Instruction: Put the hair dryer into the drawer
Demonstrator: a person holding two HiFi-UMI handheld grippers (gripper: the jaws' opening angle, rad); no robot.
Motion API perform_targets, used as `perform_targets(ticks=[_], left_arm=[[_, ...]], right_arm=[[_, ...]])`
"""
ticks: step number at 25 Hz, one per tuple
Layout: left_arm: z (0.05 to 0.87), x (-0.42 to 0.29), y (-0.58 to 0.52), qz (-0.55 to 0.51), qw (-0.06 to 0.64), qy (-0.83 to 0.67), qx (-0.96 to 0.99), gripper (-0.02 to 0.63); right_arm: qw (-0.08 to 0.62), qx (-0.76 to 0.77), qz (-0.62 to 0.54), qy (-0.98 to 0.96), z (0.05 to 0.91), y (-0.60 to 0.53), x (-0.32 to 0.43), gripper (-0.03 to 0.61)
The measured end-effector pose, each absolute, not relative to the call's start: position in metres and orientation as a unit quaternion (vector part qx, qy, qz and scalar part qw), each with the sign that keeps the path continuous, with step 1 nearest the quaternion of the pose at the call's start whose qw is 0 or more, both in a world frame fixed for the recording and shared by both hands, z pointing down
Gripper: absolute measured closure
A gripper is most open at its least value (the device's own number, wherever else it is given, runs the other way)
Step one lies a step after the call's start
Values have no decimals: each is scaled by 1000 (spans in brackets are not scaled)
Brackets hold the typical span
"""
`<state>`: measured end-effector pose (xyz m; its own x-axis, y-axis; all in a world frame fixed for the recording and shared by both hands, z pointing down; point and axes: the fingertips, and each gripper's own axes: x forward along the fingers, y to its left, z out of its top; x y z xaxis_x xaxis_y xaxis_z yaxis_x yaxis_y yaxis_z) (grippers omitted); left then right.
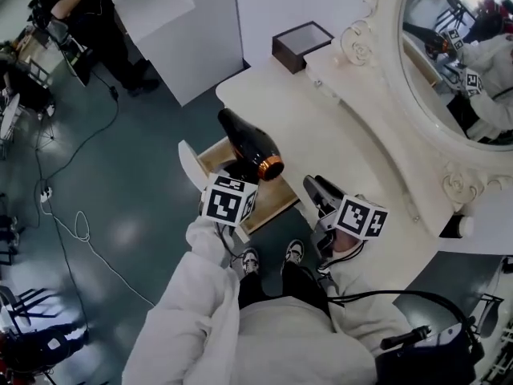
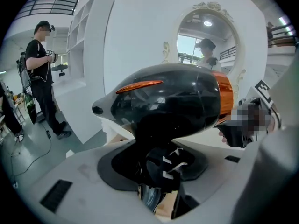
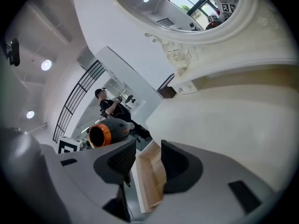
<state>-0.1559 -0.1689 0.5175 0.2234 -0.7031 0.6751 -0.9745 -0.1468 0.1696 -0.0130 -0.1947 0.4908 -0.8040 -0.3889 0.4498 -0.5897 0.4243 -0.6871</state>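
Observation:
A black hair dryer with an orange ring hangs over the open wooden drawer of the cream dressing table. My left gripper is shut on its handle. In the left gripper view the dryer's body fills the middle, and its handle sits between the jaws of the left gripper. To the right of the drawer, at the table's front edge, my right gripper is open and holds nothing. The right gripper view looks past the right gripper at the drawer and the hair dryer.
A dark box stands at the far end of the tabletop. An oval mirror rises along the table's right side. A white cabinet and a person are at the upper left. Cables run over the floor.

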Motion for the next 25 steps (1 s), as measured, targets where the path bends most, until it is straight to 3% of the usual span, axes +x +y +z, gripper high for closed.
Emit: perform_targets(ticks=[7, 18, 25], left_arm=[[544, -189, -119, 402, 231, -510, 725, 430], [623, -188, -83, 558, 243, -380, 697, 430], [657, -176, -95, 645, 204, -296, 674, 430]], right_arm=[[120, 278, 449, -841, 488, -168, -41, 357], [117, 313, 451, -828, 494, -165, -21, 357], [112, 335, 465, -812, 508, -170, -5, 357]])
